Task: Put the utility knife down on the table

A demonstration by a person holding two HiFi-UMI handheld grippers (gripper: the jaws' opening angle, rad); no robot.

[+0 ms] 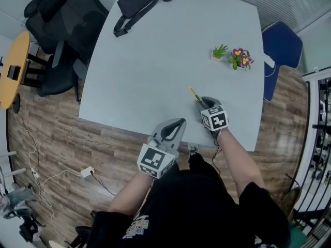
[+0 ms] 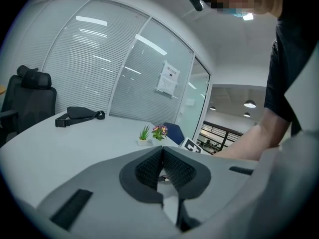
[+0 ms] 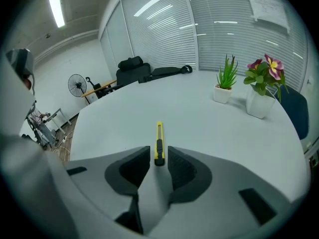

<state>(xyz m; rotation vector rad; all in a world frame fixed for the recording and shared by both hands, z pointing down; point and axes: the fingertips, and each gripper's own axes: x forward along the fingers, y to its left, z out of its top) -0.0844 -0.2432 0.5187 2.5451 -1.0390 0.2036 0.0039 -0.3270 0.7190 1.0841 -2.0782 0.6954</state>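
Observation:
A yellow utility knife [image 1: 194, 93] with a black slider lies flat on the pale grey table [image 1: 155, 61], near its front right edge. My right gripper [image 1: 202, 104] points steeply down at the knife's near end. In the right gripper view the knife [image 3: 159, 143] lies between the jaws of the right gripper [image 3: 159, 157], with a gap showing on each side; the pads do not press on it. My left gripper [image 1: 175, 124] hovers over the table's front edge, left of the right one. Seen in its own view, the left gripper [image 2: 162, 152] has its pads together and holds nothing.
A small green plant [image 1: 220, 51] and a pot of pink flowers [image 1: 241, 58] stand at the back right. A black bag [image 1: 139, 4] lies at the far edge. Black office chairs [image 1: 62, 30] stand to the left, a blue chair [image 1: 282, 45] to the right, a round orange table [image 1: 13, 68] far left.

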